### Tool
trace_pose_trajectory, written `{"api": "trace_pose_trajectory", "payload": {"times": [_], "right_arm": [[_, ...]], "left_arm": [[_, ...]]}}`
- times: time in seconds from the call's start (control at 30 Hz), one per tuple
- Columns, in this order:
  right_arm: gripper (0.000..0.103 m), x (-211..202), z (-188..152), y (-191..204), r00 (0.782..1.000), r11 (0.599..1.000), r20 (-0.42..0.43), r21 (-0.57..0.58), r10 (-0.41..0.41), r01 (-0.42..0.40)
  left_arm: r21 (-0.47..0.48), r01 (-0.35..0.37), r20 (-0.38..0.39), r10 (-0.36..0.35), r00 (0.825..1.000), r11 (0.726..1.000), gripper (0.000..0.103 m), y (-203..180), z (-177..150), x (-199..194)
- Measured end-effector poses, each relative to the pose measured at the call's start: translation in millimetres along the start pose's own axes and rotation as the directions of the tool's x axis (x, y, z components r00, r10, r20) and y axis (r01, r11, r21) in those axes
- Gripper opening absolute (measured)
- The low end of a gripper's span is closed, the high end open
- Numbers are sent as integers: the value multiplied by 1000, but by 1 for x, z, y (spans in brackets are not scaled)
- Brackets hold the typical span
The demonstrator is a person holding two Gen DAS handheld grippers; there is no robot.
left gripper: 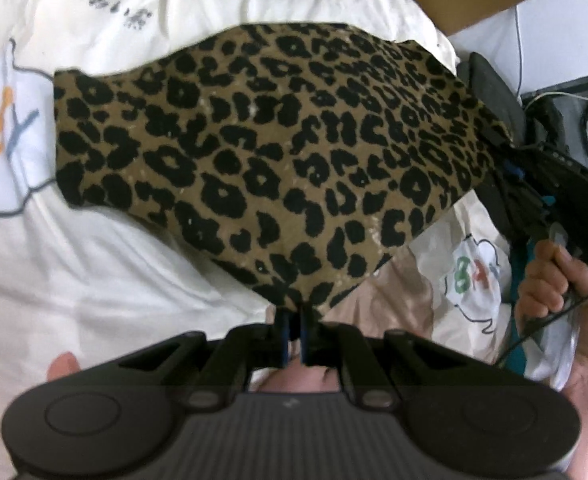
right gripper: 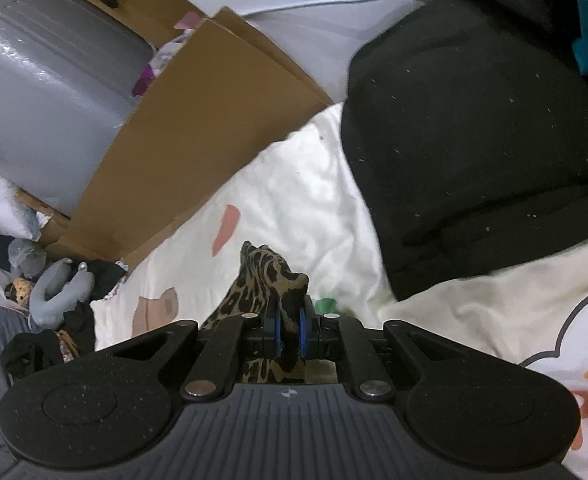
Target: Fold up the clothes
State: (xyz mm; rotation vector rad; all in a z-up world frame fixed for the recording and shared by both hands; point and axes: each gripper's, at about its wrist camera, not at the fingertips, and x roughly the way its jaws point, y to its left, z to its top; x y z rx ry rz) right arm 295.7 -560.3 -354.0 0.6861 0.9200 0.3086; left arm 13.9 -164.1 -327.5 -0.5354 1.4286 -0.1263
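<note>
A leopard-print garment [left gripper: 269,152] is stretched out above a white printed bed cover [left gripper: 93,272]. My left gripper [left gripper: 294,314] is shut on its near corner. My right gripper [right gripper: 289,320] is shut on another corner of the same garment [right gripper: 265,280]; it also shows at the garment's right end in the left wrist view [left gripper: 510,168], held by a hand [left gripper: 550,288]. The far left edge of the garment hangs free.
A black garment [right gripper: 474,140] lies on the bed to the right. A cardboard box [right gripper: 197,128] and a grey case [right gripper: 45,80] stand beside the bed. A grey plush toy [right gripper: 57,288] and dark clutter lie at the left. Cables and bags [left gripper: 566,120] sit past the bed edge.
</note>
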Motion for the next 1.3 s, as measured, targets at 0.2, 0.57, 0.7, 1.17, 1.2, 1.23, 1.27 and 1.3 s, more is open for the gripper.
{"api": "trace_pose_trajectory", "payload": {"times": [0.2, 0.57, 0.7, 1.17, 1.2, 1.23, 1.27, 1.3], "right_arm": [[13, 15, -5, -20, 999, 998, -24, 30, -47, 48], [35, -22, -23, -18, 997, 997, 40, 41, -72, 71], [35, -31, -38, -21, 997, 995, 42, 72, -71, 68], [35, -32, -82, -25, 999, 988, 0, 152, -37, 37], [35, -31, -84, -24, 999, 988, -6, 152, -37, 38], [35, -30, -87, -23, 999, 988, -12, 151, -39, 40], [35, -28, -89, -22, 999, 988, -19, 149, -43, 45], [35, -27, -92, -22, 999, 988, -25, 148, -46, 50]], "left_arm": [[72, -33, -84, 39, 996, 997, 13, 6, 0, 9], [304, -46, -56, 66, 996, 951, 53, -35, 46, -19], [383, -43, -14, 52, 999, 923, 54, -52, 79, -20], [605, -61, 56, 34, 998, 794, 51, -91, 163, 9], [622, -67, 61, 37, 997, 780, 50, -93, 165, 13], [638, -73, 67, 39, 997, 767, 49, -95, 167, 17], [650, -79, 73, 41, 996, 756, 49, -96, 169, 20], [661, -85, 79, 43, 996, 745, 49, -96, 171, 23]]}}
